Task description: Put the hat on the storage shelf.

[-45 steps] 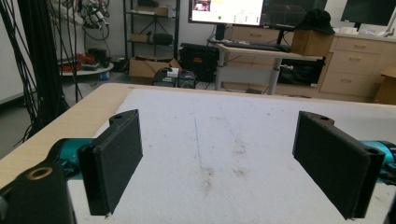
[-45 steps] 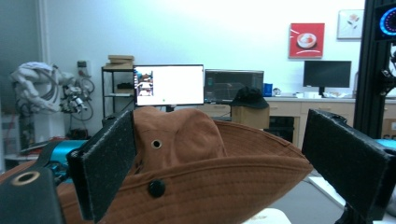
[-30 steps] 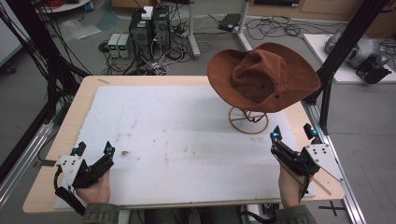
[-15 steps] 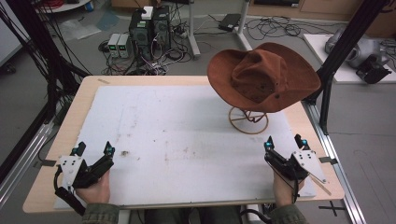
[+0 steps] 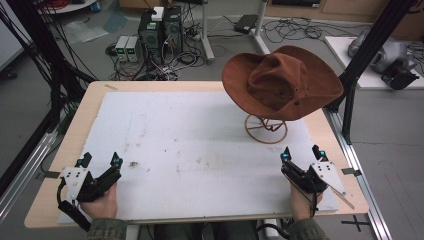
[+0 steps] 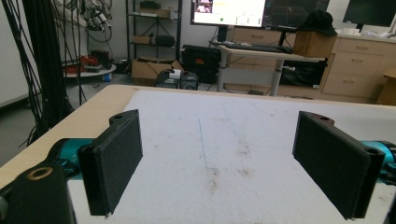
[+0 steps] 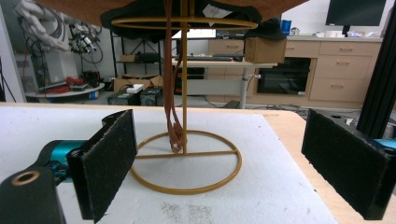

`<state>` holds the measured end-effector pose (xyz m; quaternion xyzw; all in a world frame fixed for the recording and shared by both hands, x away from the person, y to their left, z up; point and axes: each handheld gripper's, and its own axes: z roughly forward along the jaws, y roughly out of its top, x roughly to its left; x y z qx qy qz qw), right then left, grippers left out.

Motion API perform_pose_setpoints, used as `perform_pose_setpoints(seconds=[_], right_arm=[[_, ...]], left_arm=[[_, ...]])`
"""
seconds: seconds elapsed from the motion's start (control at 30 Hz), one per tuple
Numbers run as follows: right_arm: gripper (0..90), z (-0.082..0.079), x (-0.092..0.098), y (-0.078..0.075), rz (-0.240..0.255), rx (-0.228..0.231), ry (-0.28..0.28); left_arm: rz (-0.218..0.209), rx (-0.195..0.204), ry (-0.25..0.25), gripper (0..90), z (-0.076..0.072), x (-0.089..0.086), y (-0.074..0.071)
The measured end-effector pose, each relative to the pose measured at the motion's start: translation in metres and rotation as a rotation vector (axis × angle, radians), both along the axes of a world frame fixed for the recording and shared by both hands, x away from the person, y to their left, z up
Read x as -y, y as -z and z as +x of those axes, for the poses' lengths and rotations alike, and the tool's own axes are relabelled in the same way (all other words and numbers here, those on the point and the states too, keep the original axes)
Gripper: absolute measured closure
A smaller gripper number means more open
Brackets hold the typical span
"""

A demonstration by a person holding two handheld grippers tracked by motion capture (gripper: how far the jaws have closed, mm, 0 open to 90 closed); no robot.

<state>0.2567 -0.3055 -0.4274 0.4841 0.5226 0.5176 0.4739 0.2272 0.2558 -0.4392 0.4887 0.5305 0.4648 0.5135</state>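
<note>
the brown hat [image 5: 282, 80] sits in the upper right of the high view, perched on a gold wire stand [image 5: 266, 129] whose ring base rests on the white mat [image 5: 200, 145]. a brown cord [image 7: 173, 116] hangs down beside the stand's post in the right gripper view. the right gripper [image 5: 301, 153], at the lower right, is just in front of the stand base, jaws spread wide and holding nothing. the left gripper [image 5: 100, 160], lower left of the frame and well apart from the hat, has its jaws wide apart too, above bare mat. the wooden table [image 5: 80, 115] edges the mat.
</note>
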Motion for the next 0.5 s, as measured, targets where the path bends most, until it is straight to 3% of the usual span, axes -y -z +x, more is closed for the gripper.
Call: perform_pose_setpoints(seconds=[0.2, 0.5], right_arm=[[9.7, 0.0011, 0.0007, 0.0021, 0.019, -0.013, 0.005], [9.7, 0.0011, 0.0018, 0.005, 0.008, -0.02, 0.006]], left_arm=[[-0.013, 0.001, -0.005, 16.1, -0.0014, -0.0021, 0.0001], [-0.016, -0.001, -0.001, 16.1, 0.0009, -0.0013, 0.0007]])
